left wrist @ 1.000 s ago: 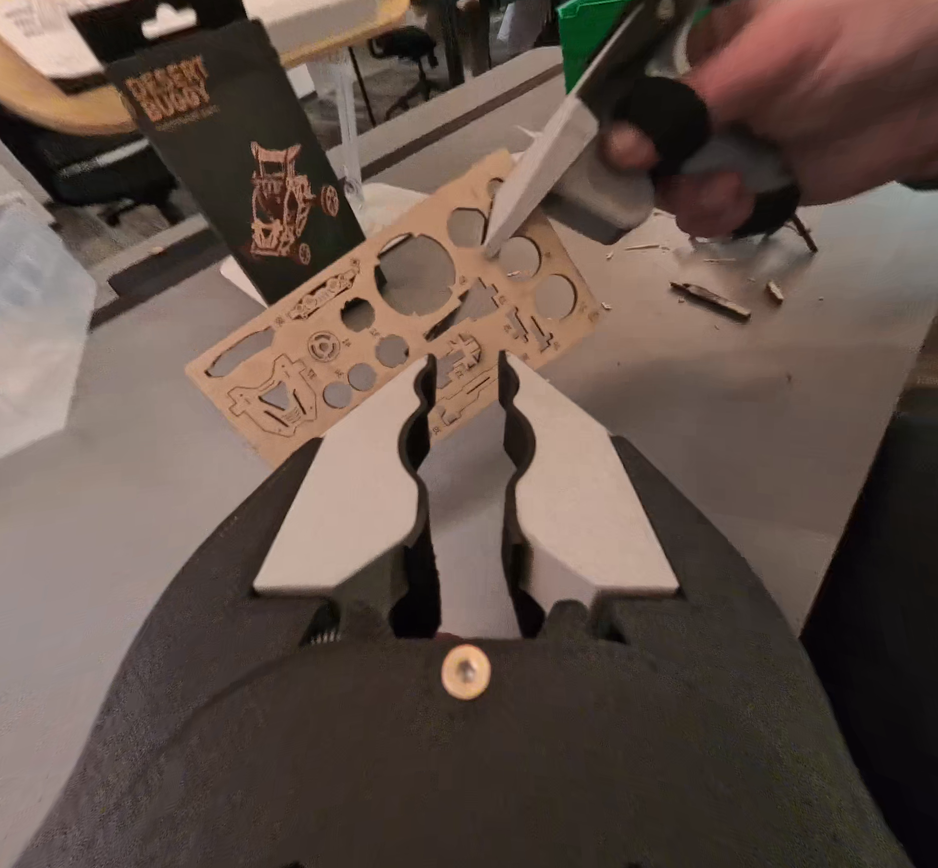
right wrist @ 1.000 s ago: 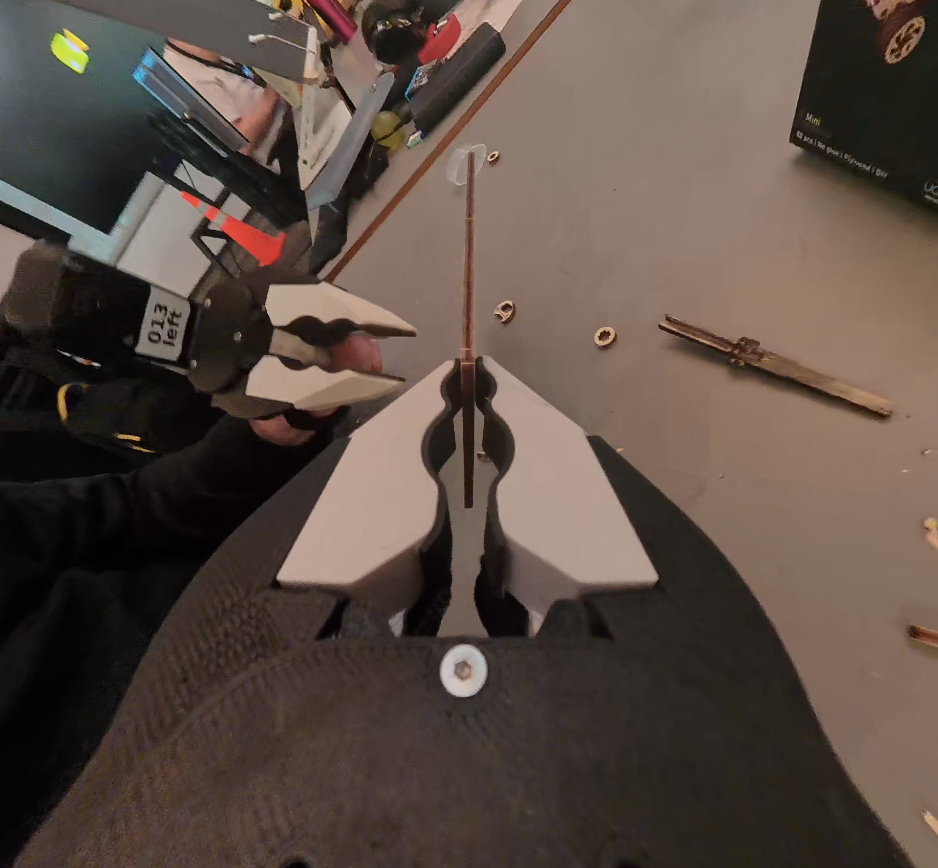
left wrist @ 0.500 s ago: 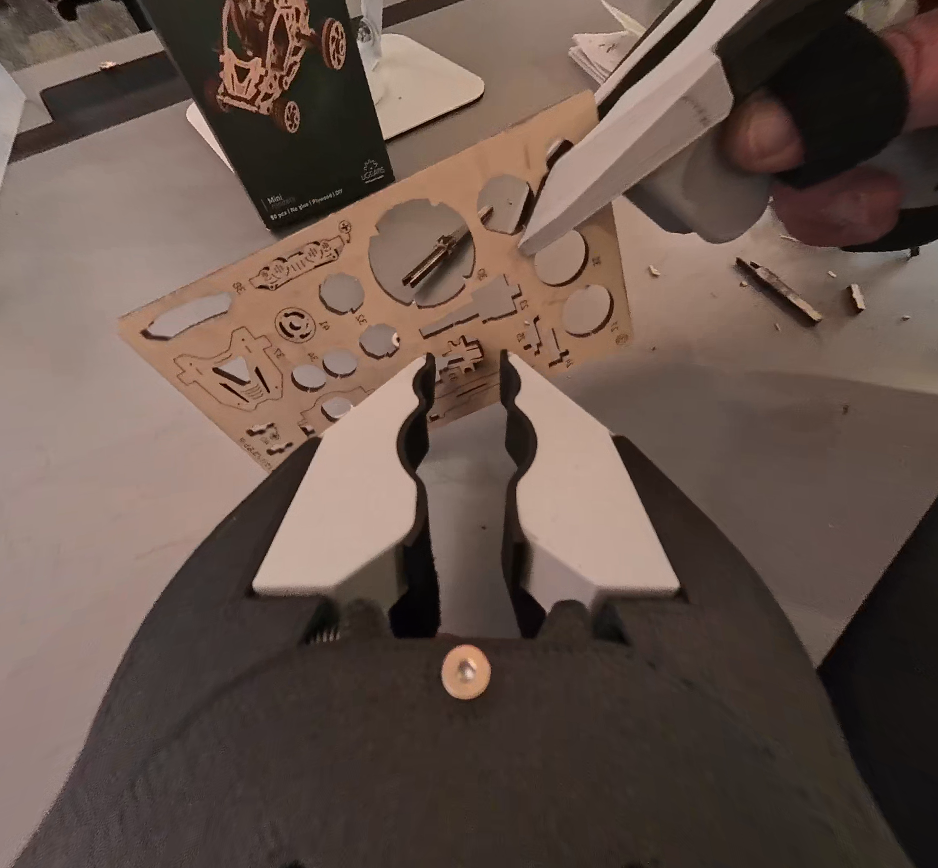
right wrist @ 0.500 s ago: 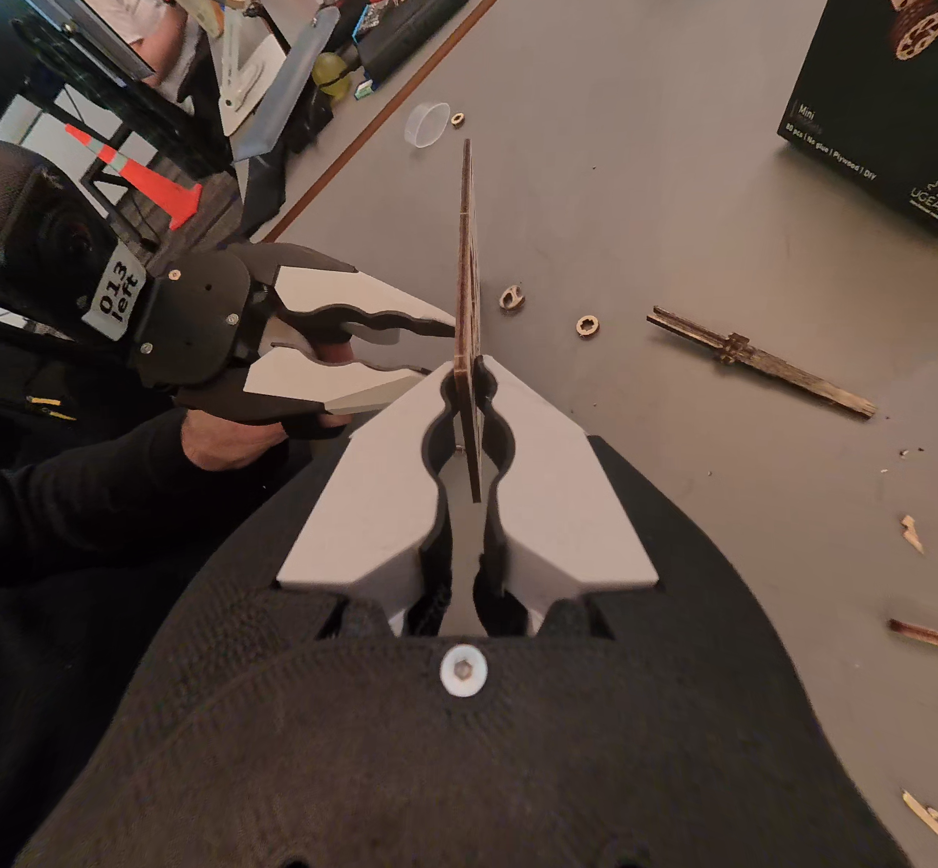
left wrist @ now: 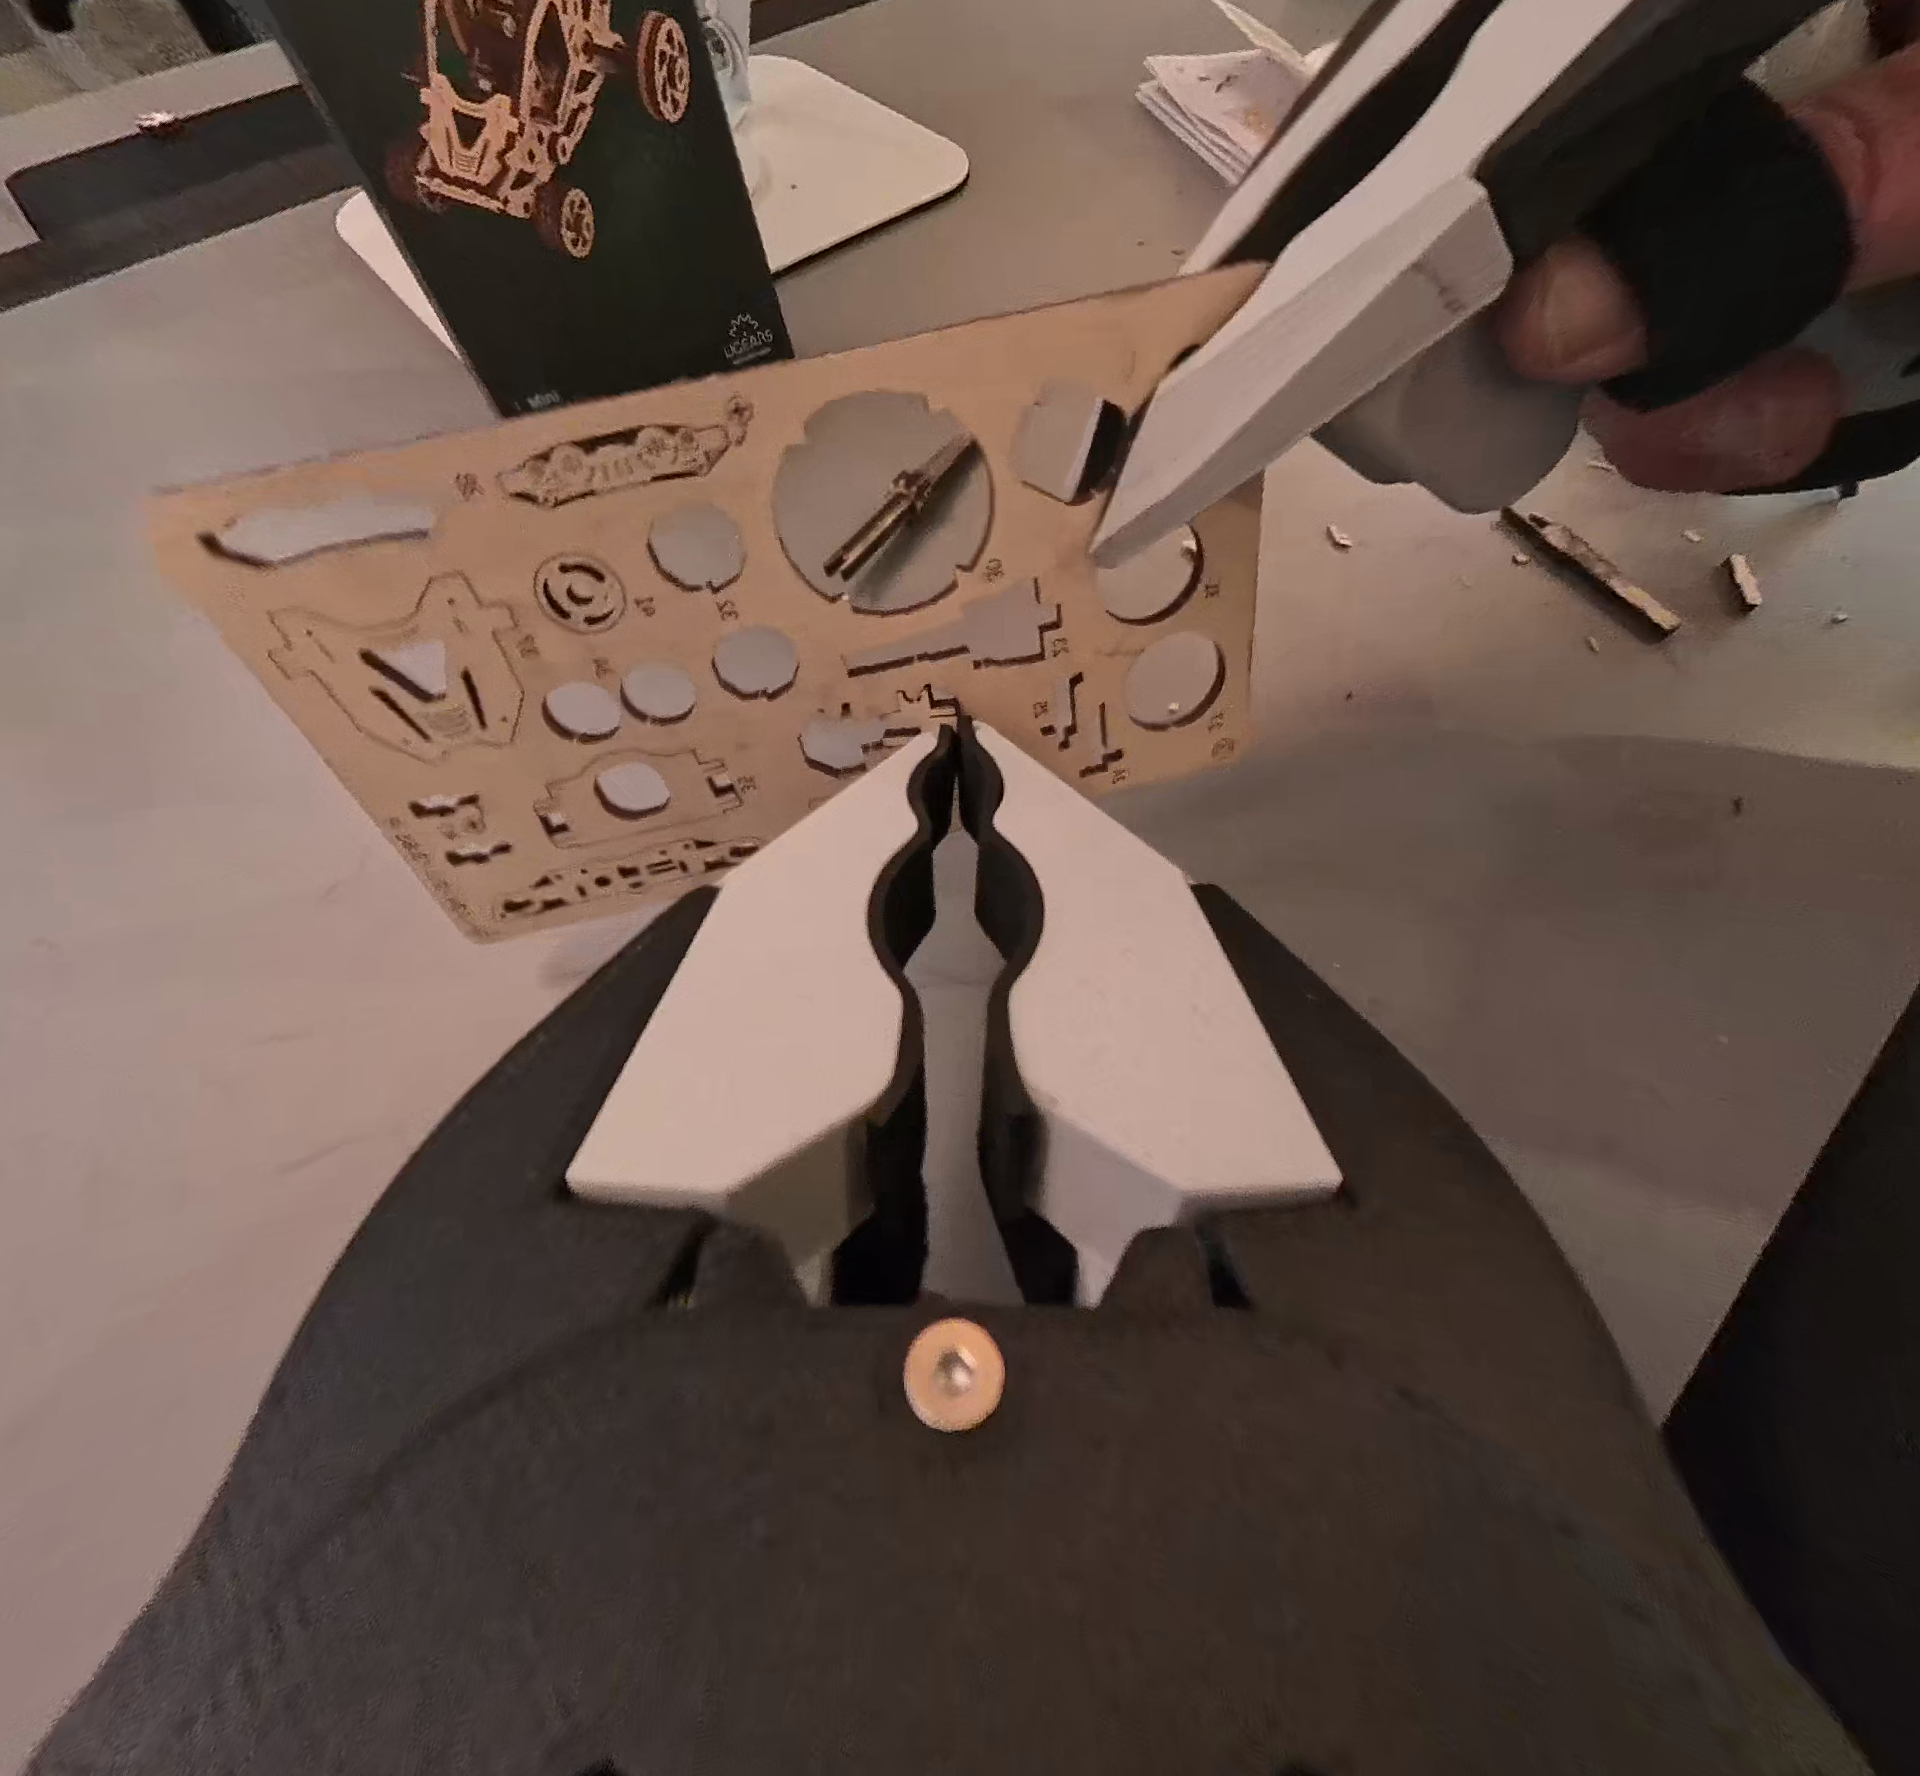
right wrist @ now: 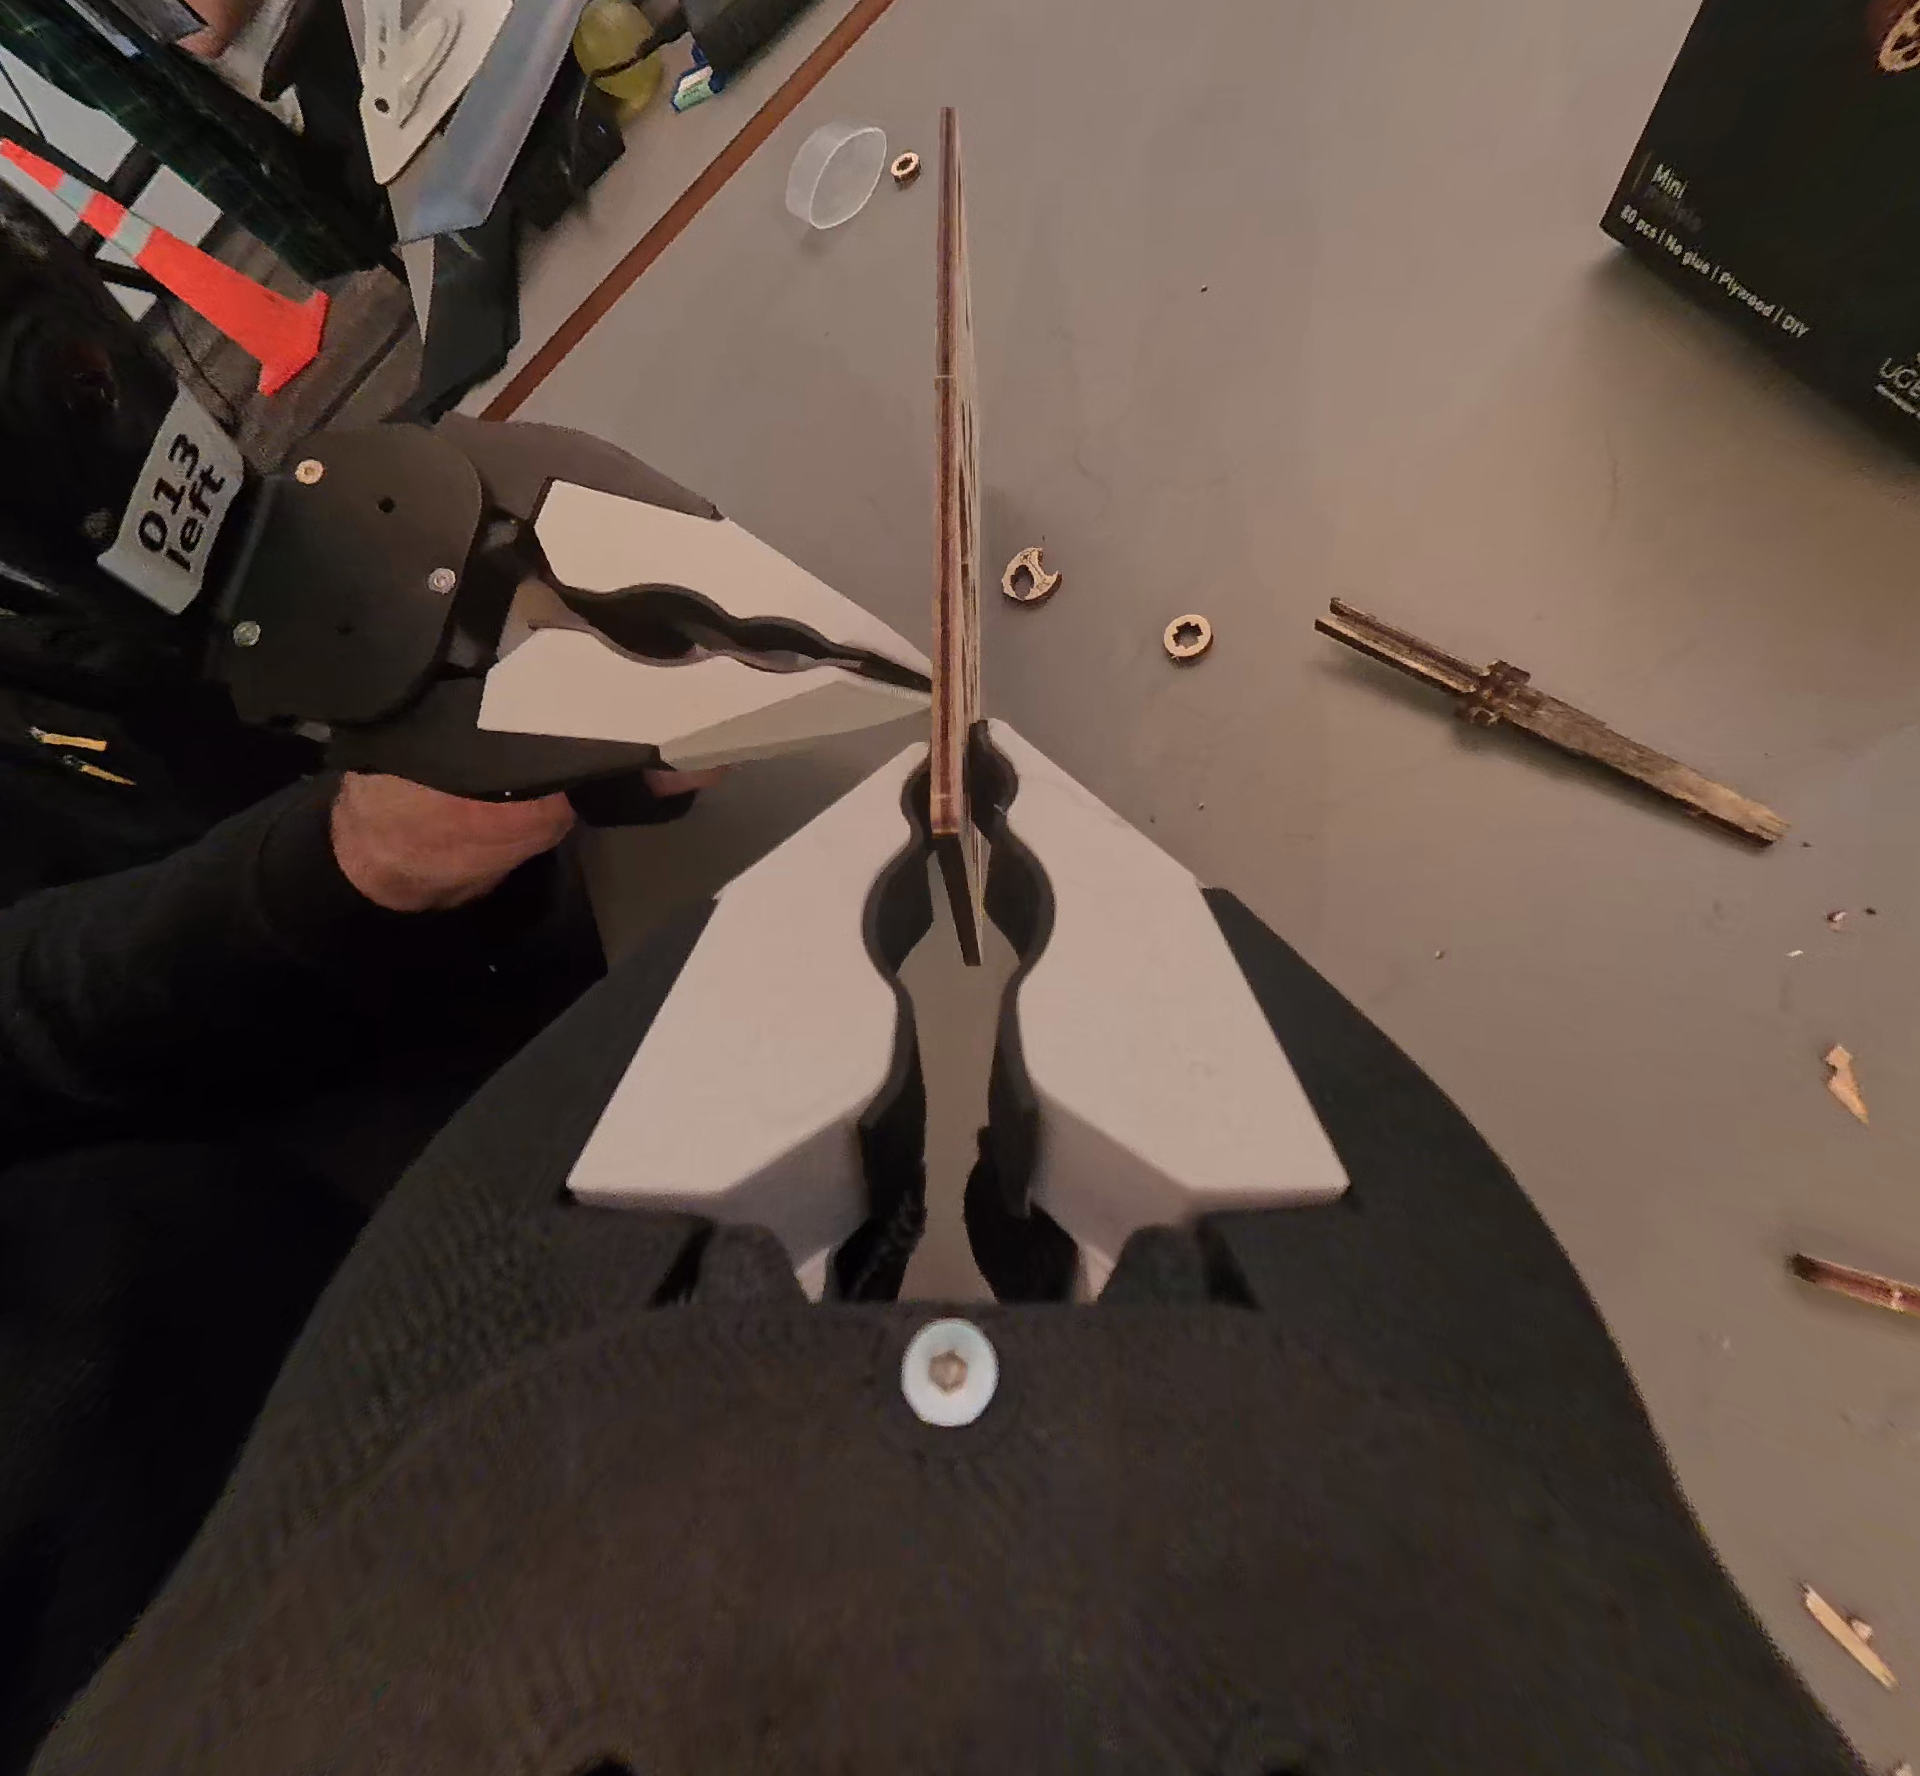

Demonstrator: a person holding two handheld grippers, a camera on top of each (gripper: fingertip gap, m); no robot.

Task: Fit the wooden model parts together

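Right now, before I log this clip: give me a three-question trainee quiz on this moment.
1. True or false: the right gripper is clamped on the plywood sheet.
2. The left gripper is: A) wide open, B) shut, tips at the sheet's face.
3. What long wooden piece lies on the table right of the sheet's edge?

Key: 1 true. 2 B. 3 the slotted wooden strip.
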